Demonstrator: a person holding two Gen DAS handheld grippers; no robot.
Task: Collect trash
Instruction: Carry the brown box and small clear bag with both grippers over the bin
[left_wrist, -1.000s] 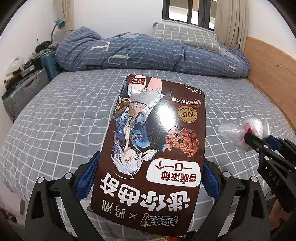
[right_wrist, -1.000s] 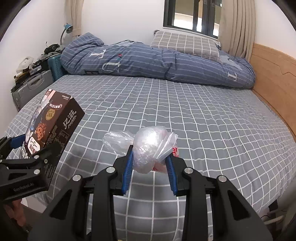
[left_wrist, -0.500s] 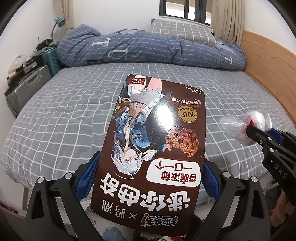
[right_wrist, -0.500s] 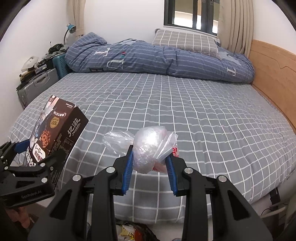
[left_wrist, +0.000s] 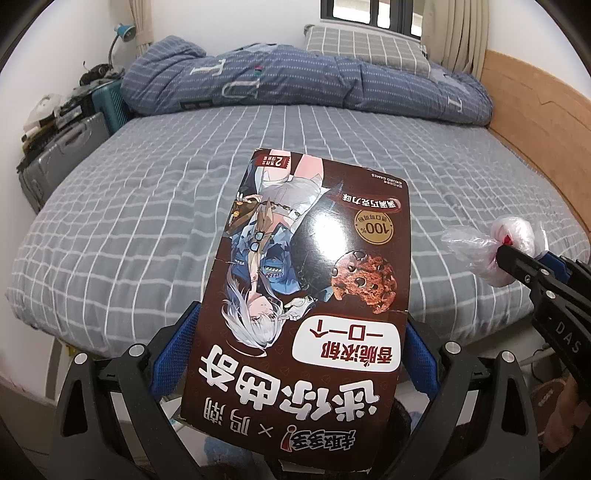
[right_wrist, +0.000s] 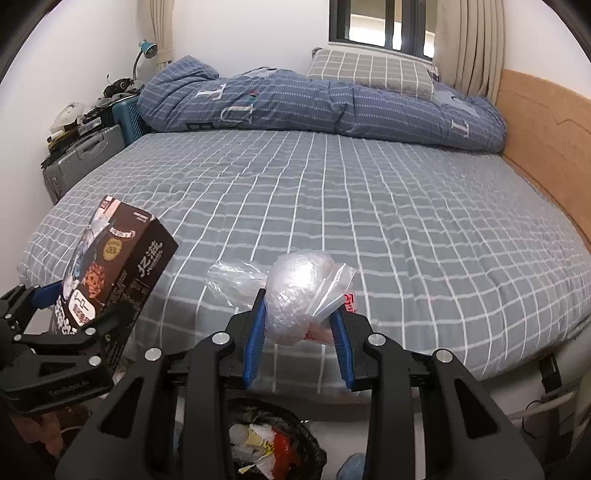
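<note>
Brown cardboard cookie box (left_wrist: 310, 295) pinched between the jaws of the left gripper (left_wrist: 299, 354), held in the air off the bed's (right_wrist: 369, 206) near edge; box hides most of both fingers. Right gripper (right_wrist: 299, 325) jaws clamp a crumpled clear plastic bag (right_wrist: 295, 291), red bit inside unreadable. Trash bin (right_wrist: 273, 443) below, mostly blocked by the gripper and cut off at the frame bottom.
</note>
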